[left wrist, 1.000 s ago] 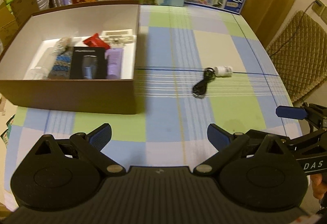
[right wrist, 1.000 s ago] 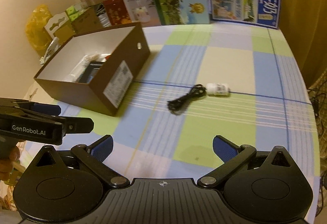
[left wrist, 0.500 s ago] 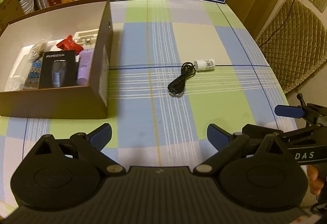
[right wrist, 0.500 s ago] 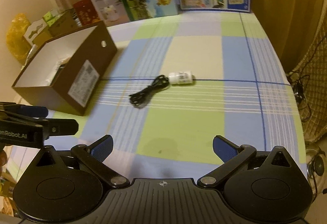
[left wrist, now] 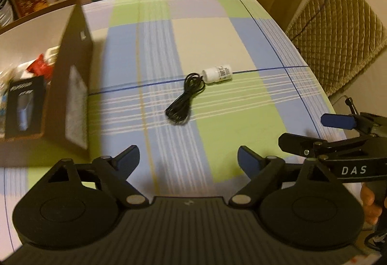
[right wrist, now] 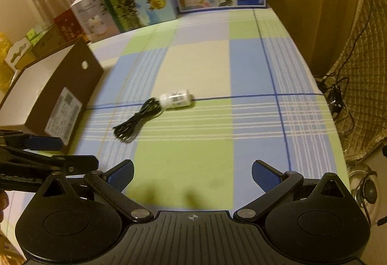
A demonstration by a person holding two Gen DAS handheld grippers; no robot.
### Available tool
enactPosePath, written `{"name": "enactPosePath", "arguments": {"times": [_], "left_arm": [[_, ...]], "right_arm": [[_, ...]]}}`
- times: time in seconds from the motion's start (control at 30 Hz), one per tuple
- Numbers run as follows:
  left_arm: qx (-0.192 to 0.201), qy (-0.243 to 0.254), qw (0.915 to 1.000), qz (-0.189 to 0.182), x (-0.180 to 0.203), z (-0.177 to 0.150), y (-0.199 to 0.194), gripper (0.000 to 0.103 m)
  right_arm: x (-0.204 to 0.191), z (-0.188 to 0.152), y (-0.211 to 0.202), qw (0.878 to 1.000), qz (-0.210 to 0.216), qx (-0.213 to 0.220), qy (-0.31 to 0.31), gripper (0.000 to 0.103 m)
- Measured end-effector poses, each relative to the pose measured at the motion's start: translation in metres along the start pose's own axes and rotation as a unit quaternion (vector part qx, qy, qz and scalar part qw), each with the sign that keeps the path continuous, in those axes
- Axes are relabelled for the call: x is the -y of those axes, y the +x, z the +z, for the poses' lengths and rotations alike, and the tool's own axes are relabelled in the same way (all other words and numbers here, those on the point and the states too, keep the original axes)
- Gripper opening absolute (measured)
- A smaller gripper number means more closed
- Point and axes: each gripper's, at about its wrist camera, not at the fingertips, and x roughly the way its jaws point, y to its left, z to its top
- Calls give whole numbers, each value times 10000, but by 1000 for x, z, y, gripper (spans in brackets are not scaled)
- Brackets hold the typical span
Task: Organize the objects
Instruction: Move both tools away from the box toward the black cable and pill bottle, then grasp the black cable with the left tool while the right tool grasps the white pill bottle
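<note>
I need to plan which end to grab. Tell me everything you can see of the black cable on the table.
The black cable is a thin, glossy cord folded into a loose, elongated bundle. It lies flat on the checked tablecloth, running diagonally. Its looped far end sits against the neck of a small white bottle that lies on its side. Plugs cannot be made out. Neither gripper touches it.

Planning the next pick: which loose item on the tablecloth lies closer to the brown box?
The coiled black cable; the small white bottle lies on its side just beyond it, farther from the brown box.
</note>
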Motion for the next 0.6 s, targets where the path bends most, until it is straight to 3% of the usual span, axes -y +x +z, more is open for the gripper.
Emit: {"name": "enactPosePath", "arguments": {"times": [0.13, 0.6], "left_arm": [[-4, 149, 9999, 27, 3, 15, 21, 80], [-219, 395, 9989, 106, 0, 52, 99, 45]], "right_arm": [[9, 7, 7, 9999, -72, 33, 112, 101], [29, 28, 39, 9993, -166, -64, 320, 101]]}}
